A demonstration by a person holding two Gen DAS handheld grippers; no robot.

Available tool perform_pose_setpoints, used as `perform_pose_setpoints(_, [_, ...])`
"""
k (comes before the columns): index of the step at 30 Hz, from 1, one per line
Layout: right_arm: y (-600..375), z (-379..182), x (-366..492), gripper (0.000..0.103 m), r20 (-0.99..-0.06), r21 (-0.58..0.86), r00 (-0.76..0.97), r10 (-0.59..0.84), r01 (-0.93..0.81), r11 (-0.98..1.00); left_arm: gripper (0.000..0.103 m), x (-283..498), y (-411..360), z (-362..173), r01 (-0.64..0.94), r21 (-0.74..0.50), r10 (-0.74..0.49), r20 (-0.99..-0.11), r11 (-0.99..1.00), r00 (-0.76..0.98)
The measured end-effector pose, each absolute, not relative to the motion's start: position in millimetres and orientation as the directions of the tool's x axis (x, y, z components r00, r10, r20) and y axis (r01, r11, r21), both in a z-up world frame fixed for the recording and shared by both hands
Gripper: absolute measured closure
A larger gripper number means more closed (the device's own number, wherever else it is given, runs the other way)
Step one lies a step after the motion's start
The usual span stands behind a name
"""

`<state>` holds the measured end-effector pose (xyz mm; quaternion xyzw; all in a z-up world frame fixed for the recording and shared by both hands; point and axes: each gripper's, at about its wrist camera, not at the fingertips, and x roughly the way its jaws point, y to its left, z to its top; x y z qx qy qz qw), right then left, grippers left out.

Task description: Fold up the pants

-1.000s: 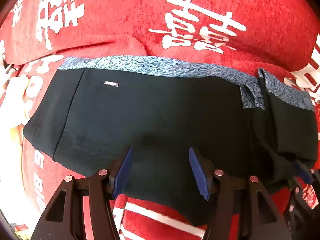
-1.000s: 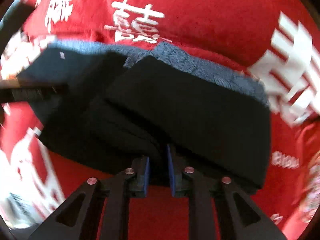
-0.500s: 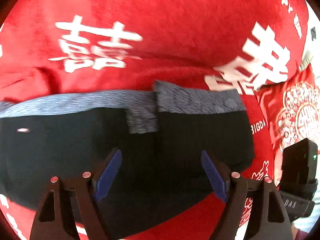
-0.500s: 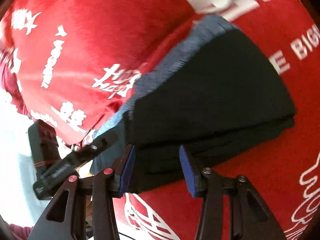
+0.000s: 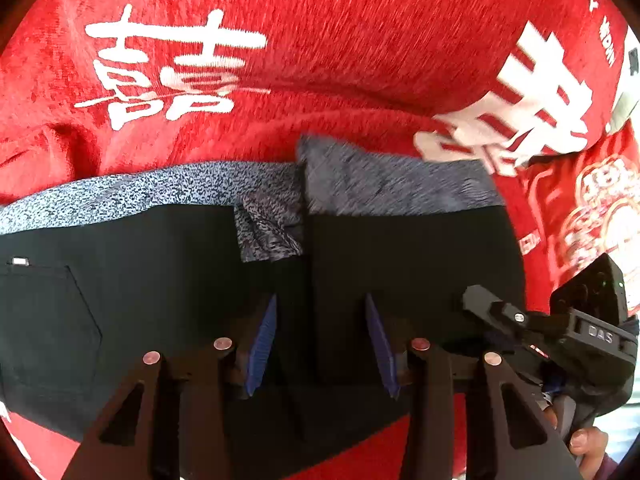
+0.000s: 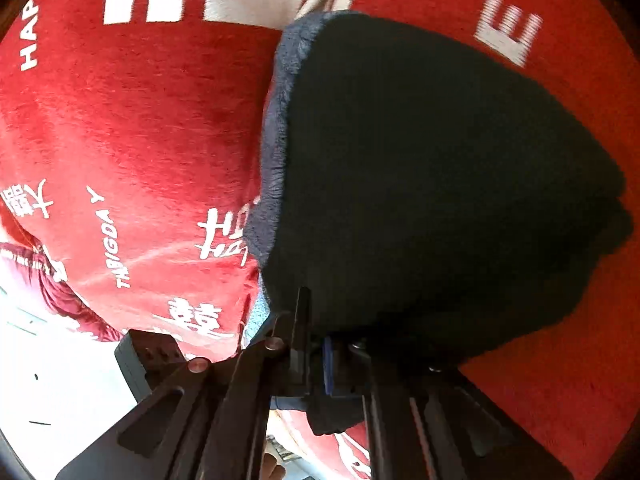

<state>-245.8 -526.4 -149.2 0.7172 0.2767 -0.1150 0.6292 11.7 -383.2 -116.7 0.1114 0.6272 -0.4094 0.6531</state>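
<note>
1. The pants [image 5: 168, 304] lie across the middle and lower part of the left wrist frame on the red cloth [image 5: 340, 40]; black fabric, with the speckled grey waistband [image 5: 132, 192] running along their upper edge
2. A folded section sits on the right half of the frame, its waistband edge overlapping the flat part near the centre; half a second ago this looked much the same, only the whole garment now sits a little lower and closer
3. The left gripper [image 5: 322, 346] hangs over the fold seam at lower centre, jaws spread with nothing between them; the gap is narrower than half a second ago
4. The right gripper [image 5: 516, 316] now reaches in from the lower right of that frame to the edge of the folded part, further in than before
5. In the right wrist frame the pants [image 6: 440, 168] fill the centre and right as a dark mound, far larger than half a second ago
6. The right gripper [image 6: 340, 364] at lower centre is clenched on the pants' near edge; it was wide apart half a second ago
7. White characters [image 5: 172, 72] mark the cloth at upper left of the left wrist frame
</note>
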Motion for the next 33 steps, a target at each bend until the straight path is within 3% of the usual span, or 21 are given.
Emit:
perform_pose_setpoints(3, [-523,-115,-243,0.098,-0.488,0.866,0.824,0.289,0.497,0.046,0.057,6,-374,-92,0.68,-0.398,-0.446,-0.888,0.616,-0.115])
perform_pose_setpoints(6, [-509,-101,-238,0.098,-0.505,0.859,0.793,0.341,0.5,0.11,0.056,-2,-359,-81,0.699,-0.345,-0.426,-0.902,0.626,-0.064])
perform_pose_setpoints(11, [-490,-157,-231,0.098,-0.634,0.757,0.677,0.375,0.643,0.119,0.056,9,-340,-112,0.638,-0.227,-0.29,-0.957,0.736,-0.006])
perform_pose_setpoints(14, [-490,-169,-233,0.1,-0.612,0.766,0.687,0.392,0.639,0.076,0.056,11,-333,-105,0.63,-0.19,-0.28,-0.959,0.753,0.044])
perform_pose_setpoints(17, [-491,-145,-221,0.085,-0.635,0.755,0.61,0.474,0.619,0.217,0.056,12,-331,-94,0.649,-0.136,-0.254,-0.963,0.748,0.09])
perform_pose_setpoints(19, [-494,-117,-216,0.056,-0.63,0.77,0.583,0.512,0.552,0.319,0.056,14,-334,-87,0.657,-0.129,-0.254,-0.962,0.743,0.098])
perform_pose_setpoints(22, [-521,-67,-225,0.035,-0.634,0.767,0.631,0.448,0.435,0.472,0.056,15,-350,-75,0.678,-0.146,-0.286,-0.953,0.72,0.099])
perform_pose_setpoints(26, [-595,-64,-236,0.034,-0.716,0.668,0.646,0.263,0.526,0.527,0.044,6,-385,-71,0.717,-0.185,-0.33,-0.942,0.673,0.067])
perform_pose_setpoints(29, [-631,-106,-232,0.036,-0.717,0.693,0.627,0.305,0.592,0.412,0.044,-6,-413,-80,0.741,-0.199,-0.347,-0.936,0.642,0.049])
perform_pose_setpoints(33, [-644,-157,-225,0.063,-0.635,0.768,0.632,0.445,0.577,0.277,0.044,-17,-437,-106,0.749,-0.16,-0.3,-0.952,0.643,0.054])
